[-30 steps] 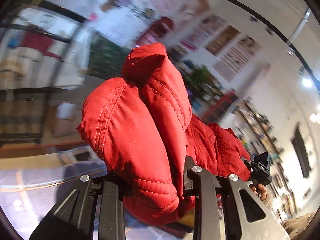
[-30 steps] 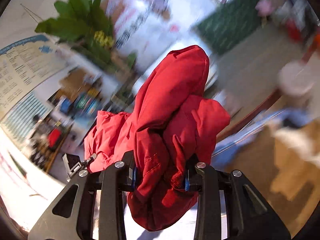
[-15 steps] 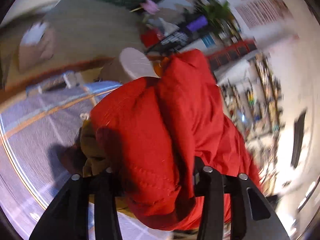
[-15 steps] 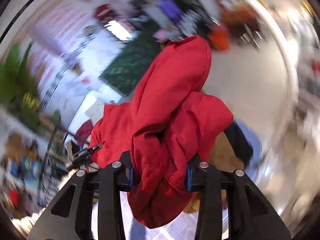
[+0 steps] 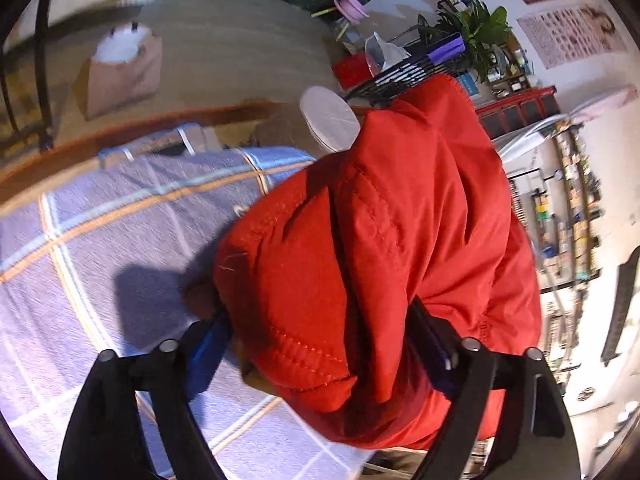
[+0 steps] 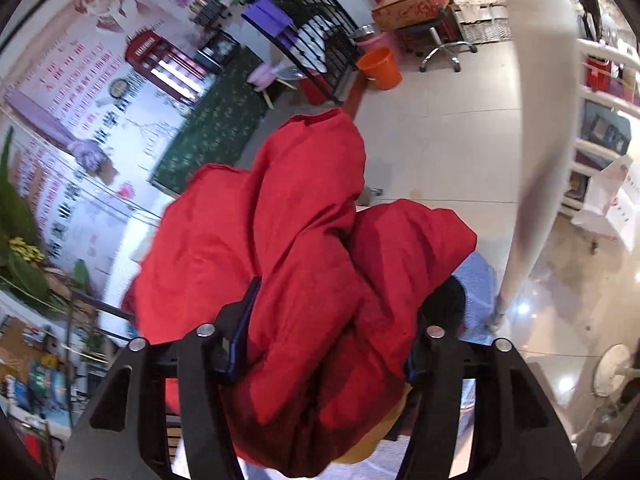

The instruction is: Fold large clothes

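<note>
A red padded jacket (image 5: 384, 248) fills the middle of the left wrist view. My left gripper (image 5: 320, 340) is shut on a thick bunch of its fabric, held above a blue plaid cloth (image 5: 100, 248) on the table. In the right wrist view the same red jacket (image 6: 296, 264) bulges between the fingers, and my right gripper (image 6: 324, 336) is shut on another bunch of it. A tan lining shows under the red fabric (image 6: 360, 448). The rest of the jacket hangs out of sight below.
A round white-topped stool (image 5: 328, 118) and a brown paper bag (image 5: 120, 68) stand beyond the table. A black metal rack (image 6: 316, 52), an orange bucket (image 6: 380, 68) and a white pole (image 6: 540, 128) stand on the tiled floor.
Both grippers have swung downward with the jacket. The views have tilted from the walls toward the plaid cloth and floor. Both grips stay shut on the fabric.
</note>
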